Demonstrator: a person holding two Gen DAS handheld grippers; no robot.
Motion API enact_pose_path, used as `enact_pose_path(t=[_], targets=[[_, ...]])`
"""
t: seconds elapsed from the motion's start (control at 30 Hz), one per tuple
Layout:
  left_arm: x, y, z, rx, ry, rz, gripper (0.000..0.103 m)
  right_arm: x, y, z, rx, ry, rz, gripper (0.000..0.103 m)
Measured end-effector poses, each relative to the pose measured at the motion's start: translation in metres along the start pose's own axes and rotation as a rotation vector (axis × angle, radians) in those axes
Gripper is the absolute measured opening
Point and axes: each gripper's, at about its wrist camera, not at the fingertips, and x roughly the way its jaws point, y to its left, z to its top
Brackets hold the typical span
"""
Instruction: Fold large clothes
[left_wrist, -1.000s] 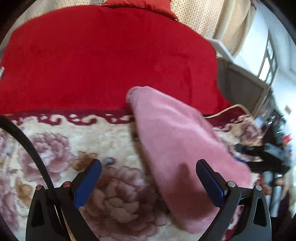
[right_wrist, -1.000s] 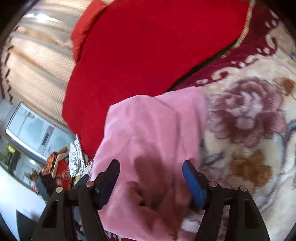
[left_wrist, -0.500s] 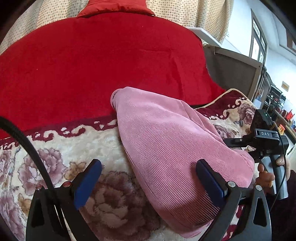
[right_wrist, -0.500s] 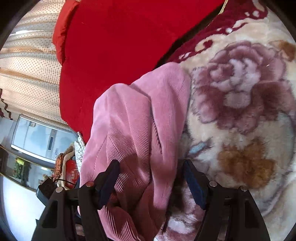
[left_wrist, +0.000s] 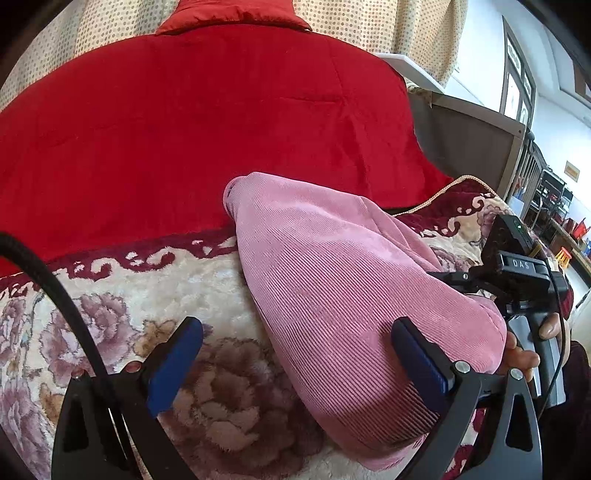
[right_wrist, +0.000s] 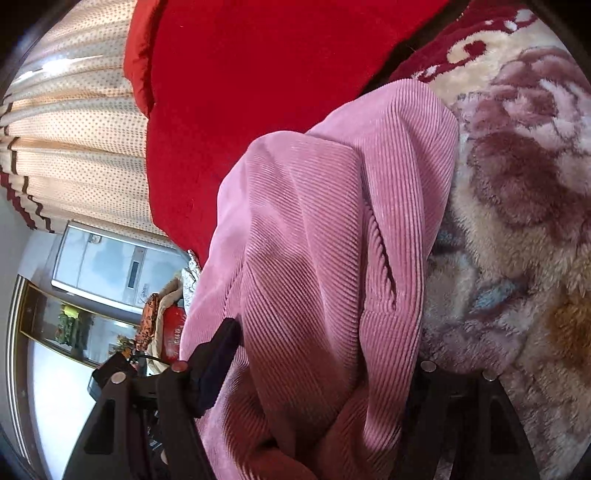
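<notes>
Left wrist view showed the pink garment (left_wrist: 332, 280), soft ribbed corduroy, folded on the floral blanket (left_wrist: 110, 295). It looked light and limp; grip at a thick folded edge. Left tool (left_wrist: 295, 354) gaped empty; right tool (right_wrist: 325, 354) straddled bunched cloth, grip uncertain.

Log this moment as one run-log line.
item: pink corduroy garment folded on floral blanket | left claw: open, garment edge between pads | right claw: straddling garment bulk, grip unclear
</notes>
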Motion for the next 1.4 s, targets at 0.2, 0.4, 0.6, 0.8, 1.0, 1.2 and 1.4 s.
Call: enact_pose_path(t=[0.2,0.4,0.6,0.8,1.0,1.2,1.4], targets=[[0.002,0.013,0.003,-0.106,0.028,-0.145,0.102,-0.001,-0.001,-0.001,-0.018,-0.015,-0.010,0.074],[0.022,0.044,0.001,-0.381,0.119,-0.486,0.102,-0.004,-0.003,-0.001,-0.023,-0.028,-0.007,0.074],[0.065,0.046,-0.016,-0.528,0.291,-0.535,0.102,-0.005,-0.009,0.001,-0.024,-0.028,0.003,0.073],[0.071,0.033,-0.016,-0.516,0.283,-0.578,0.102,-0.008,-0.011,0.000,-0.033,-0.023,0.006,0.073],[0.072,0.023,-0.004,-0.482,0.234,-0.565,0.090,-0.008,-0.006,-0.001,-0.052,-0.025,0.005,0.073],[0.067,0.022,0.005,-0.452,0.203,-0.557,0.071,-0.006,0.000,-0.003,-0.075,-0.033,-0.001,0.065],[0.055,0.025,0.009,-0.424,0.170,-0.545,0.067,-0.008,0.016,-0.010,-0.121,-0.059,-0.023,0.060]])
